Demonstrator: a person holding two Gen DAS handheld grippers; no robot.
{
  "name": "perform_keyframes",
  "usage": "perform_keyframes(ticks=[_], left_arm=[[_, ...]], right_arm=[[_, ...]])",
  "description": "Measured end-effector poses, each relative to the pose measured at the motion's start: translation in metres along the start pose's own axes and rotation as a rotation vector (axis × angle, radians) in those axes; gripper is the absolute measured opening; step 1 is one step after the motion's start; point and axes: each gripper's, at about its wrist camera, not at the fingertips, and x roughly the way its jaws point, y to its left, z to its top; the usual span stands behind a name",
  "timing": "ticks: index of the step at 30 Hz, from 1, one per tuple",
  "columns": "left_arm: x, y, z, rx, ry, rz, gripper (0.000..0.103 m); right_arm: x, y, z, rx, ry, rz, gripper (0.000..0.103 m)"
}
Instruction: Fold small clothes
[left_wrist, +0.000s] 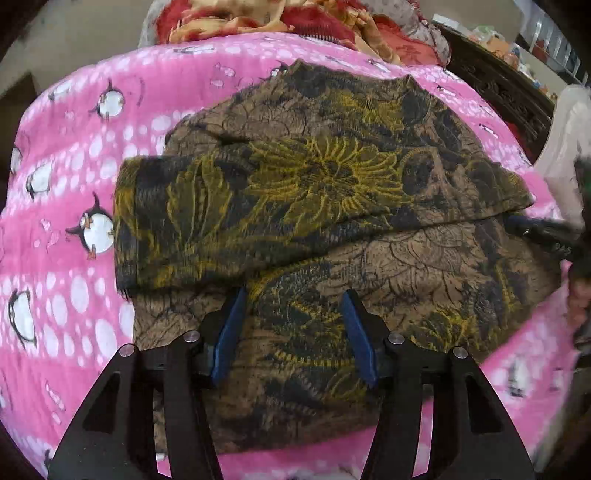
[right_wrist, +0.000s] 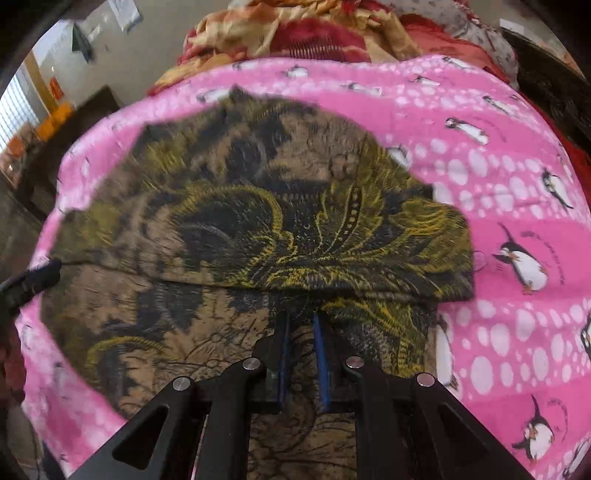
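Left wrist view: our left gripper (left_wrist: 295, 325) hangs wide and empty over the folded brown shirt (left_wrist: 317, 206), right gripper (right_wrist: 301, 347) nearly closed, empty, folding done.

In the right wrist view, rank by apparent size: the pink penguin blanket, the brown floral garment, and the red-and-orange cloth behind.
1. Pink penguin blanket and brown floral garment: too alike to rank; the garment hides part of the blanket.
2. Red-and-orange cloth, farther away and cropped.
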Motion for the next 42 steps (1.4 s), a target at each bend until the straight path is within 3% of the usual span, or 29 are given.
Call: perform_keyframes(ticks=[3,7,9,11,12,14,16,22,24,25,26,27,29,36,39,40,42], left_arm=[[0.008,0.000,0.015,-0.006,-0.003,0.038,0.055],[0.022,0.025,0.065,-0.079,-0.027,0.073,0.055],[0.018,0.051,0.096,-0.155,-0.086,0.120,0.055],[0.001,0.083,0.117,-0.276,-0.174,0.165,0.055],[-0.010,0.096,0.122,-0.339,-0.212,0.176,0.055],[-0.029,0.110,0.122,-0.425,-0.289,0.157,0.055],[-0.034,0.106,0.117,-0.425,-0.319,0.142,0.055],[0.020,0.057,0.117,-0.319,-0.231,0.048,0.055],[0.042,0.053,0.109,-0.279,-0.213,0.099,0.055],[0.057,0.055,0.099,-0.264,-0.190,0.120,0.055],[0.061,0.058,0.097,-0.289,-0.181,0.090,0.055],[0.052,0.061,0.095,-0.309,-0.231,0.072,0.055],[0.055,0.064,0.095,-0.327,-0.218,0.056,0.055],[0.060,0.060,0.101,-0.314,-0.199,0.075,0.061],[0.068,0.057,0.108,-0.289,-0.177,0.071,0.071],[0.070,0.054,0.109,-0.270,-0.165,0.064,0.079],[0.067,0.049,0.115,-0.226,-0.127,0.078,0.080]], right_arm=[[0.003,0.005,0.006,-0.041,0.025,-0.010,0.019],[0.010,0.003,0.031,-0.076,0.051,0.032,0.021],[0.000,0.004,0.058,-0.126,-0.036,-0.032,0.021],[-0.033,-0.006,0.087,-0.068,-0.238,-0.054,0.021],[-0.044,-0.012,0.096,-0.024,-0.292,-0.039,0.021],[-0.063,-0.021,0.105,0.029,-0.359,-0.022,0.024],[-0.066,-0.020,0.104,0.029,-0.375,-0.028,0.024],[-0.019,-0.007,0.089,0.062,-0.295,-0.001,0.024],[0.000,0.000,0.089,0.045,-0.270,-0.017,0.024],[0.020,0.000,0.087,0.036,-0.236,-0.070,0.025],[0.034,-0.002,0.083,0.020,-0.215,-0.107,0.032],[0.046,-0.006,0.077,0.019,-0.216,-0.102,0.036],[0.046,-0.012,0.079,0.054,-0.227,-0.074,0.041],[0.050,-0.018,0.079,0.071,-0.216,-0.037,0.045],[0.051,-0.016,0.082,0.063,-0.203,-0.021,0.053],[0.049,-0.014,0.084,0.047,-0.185,0.003,0.061],[0.040,-0.008,0.086,0.026,-0.158,-0.008,0.060]])
